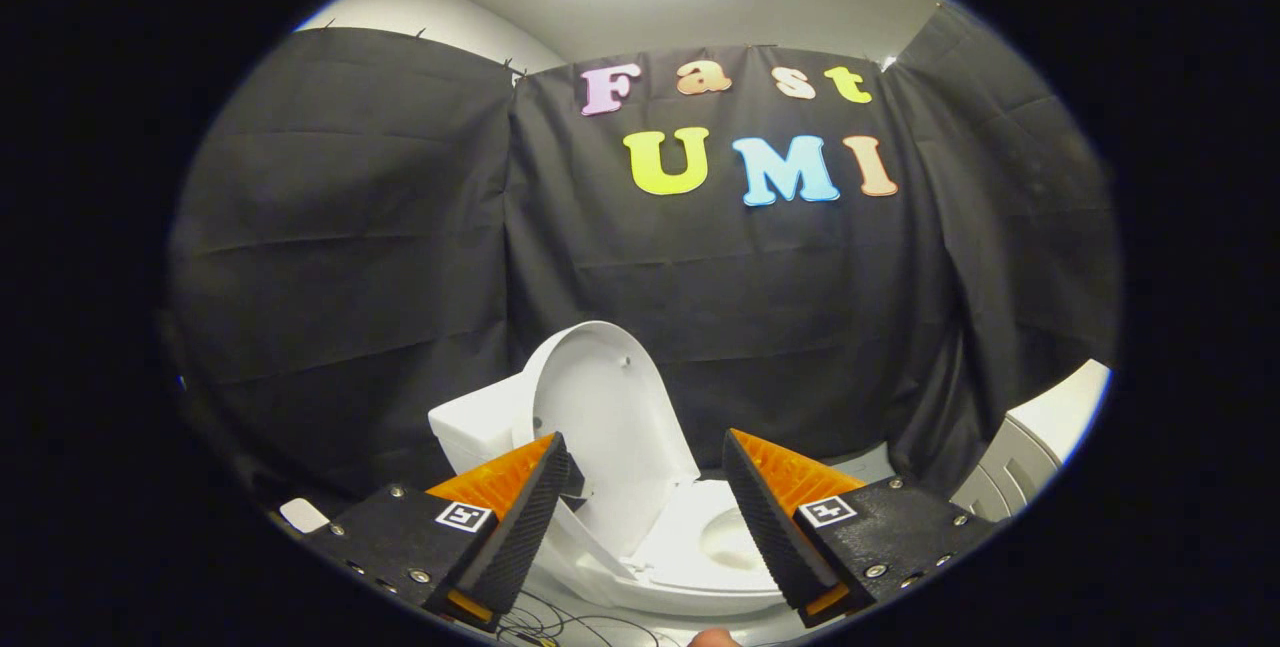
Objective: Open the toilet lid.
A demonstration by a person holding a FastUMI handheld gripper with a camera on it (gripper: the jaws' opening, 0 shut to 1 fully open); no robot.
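A white toilet (690,552) stands just beyond my fingers, against the black cloth wall. Its lid (605,427) is raised and leans back against the tank (478,427), its underside facing me. The seat and the bowl opening (730,539) lie uncovered below. My gripper (645,452) is open, with the fingers spread wide on either side of the raised lid and the bowl. Nothing is held between them. The left fingertip (545,477) overlaps the lid's lower left edge in the view; I cannot tell whether it touches.
A white appliance or cabinet (1040,447) stands to the right of the toilet by the cloth wall. Thin cables (560,627) lie on the floor in front of the toilet. A fingertip of the person (715,637) shows below the gripper.
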